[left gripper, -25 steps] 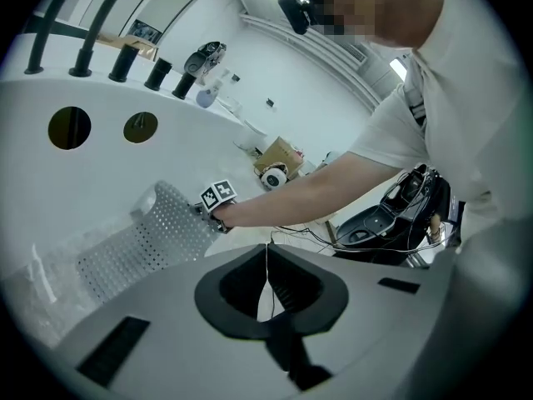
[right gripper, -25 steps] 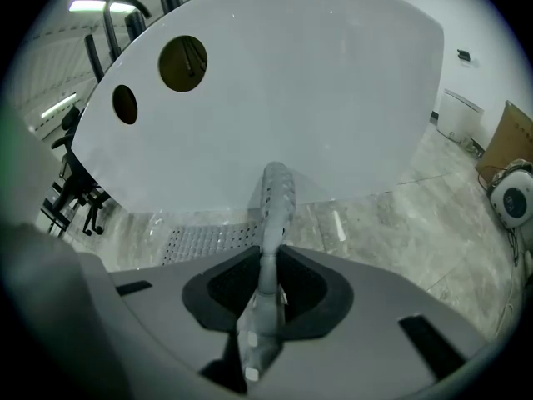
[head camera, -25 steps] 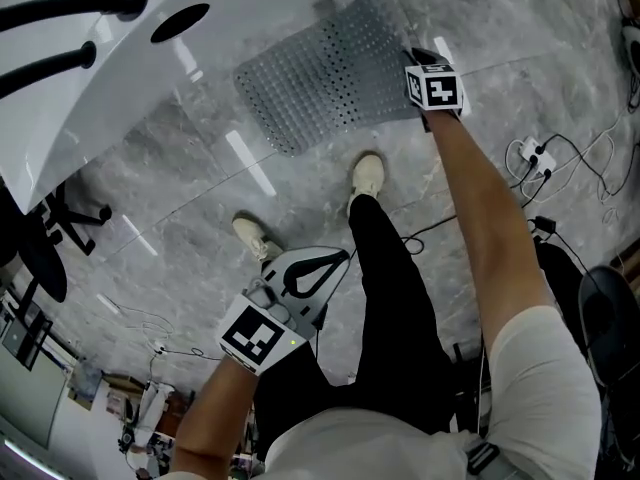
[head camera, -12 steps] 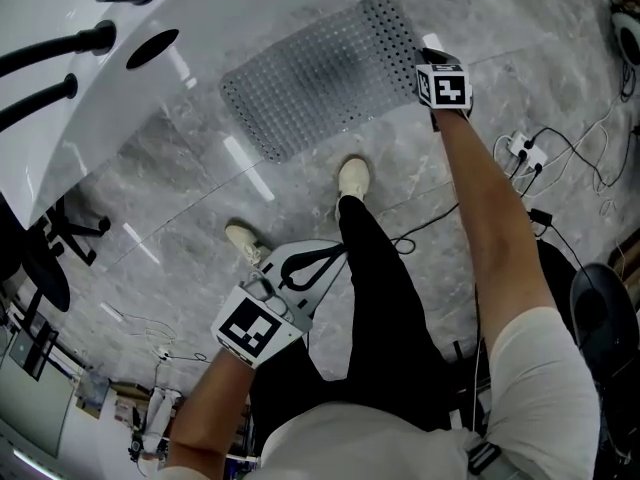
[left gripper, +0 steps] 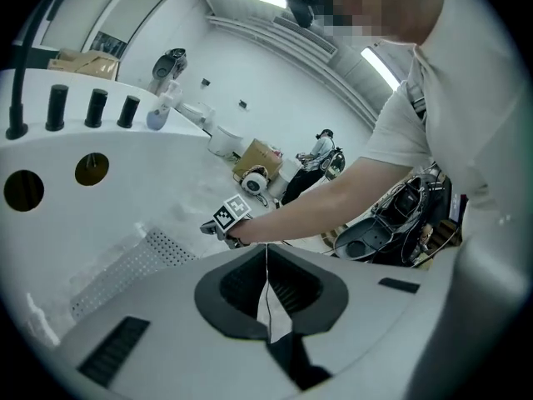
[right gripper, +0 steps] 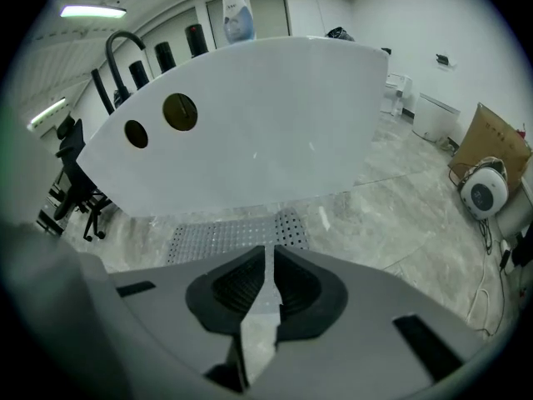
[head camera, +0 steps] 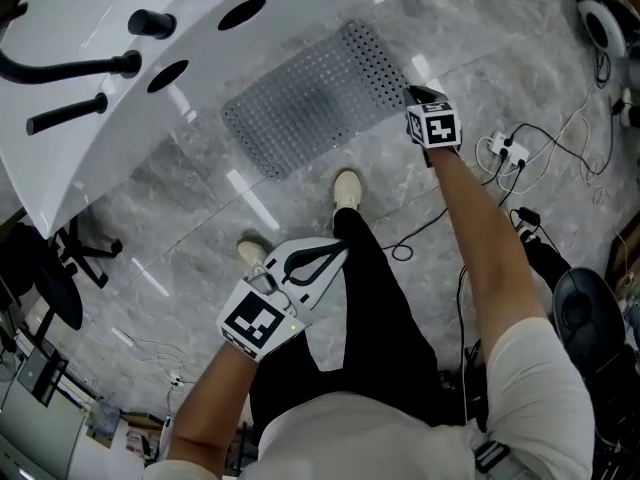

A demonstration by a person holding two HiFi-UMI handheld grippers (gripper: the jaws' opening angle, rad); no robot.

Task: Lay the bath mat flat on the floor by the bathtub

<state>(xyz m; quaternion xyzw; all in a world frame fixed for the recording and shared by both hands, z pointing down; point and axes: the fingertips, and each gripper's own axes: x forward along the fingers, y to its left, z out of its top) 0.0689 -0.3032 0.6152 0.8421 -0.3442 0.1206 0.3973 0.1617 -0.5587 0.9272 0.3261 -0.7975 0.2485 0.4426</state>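
Bath mat (head camera: 310, 98) flat on floor (head camera: 480, 28) beside bathtub (head camera: 110, 128) | my right tongs (head camera: 414, 93) together, just at its end | left tongs (head camera: 343, 252) together, well apart

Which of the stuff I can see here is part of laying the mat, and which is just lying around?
Job: bath mat, bathtub, floor, right tool by the mat's end.

Lying about: power strip, office chair, cardboard box, spray bottle on the bathtub.
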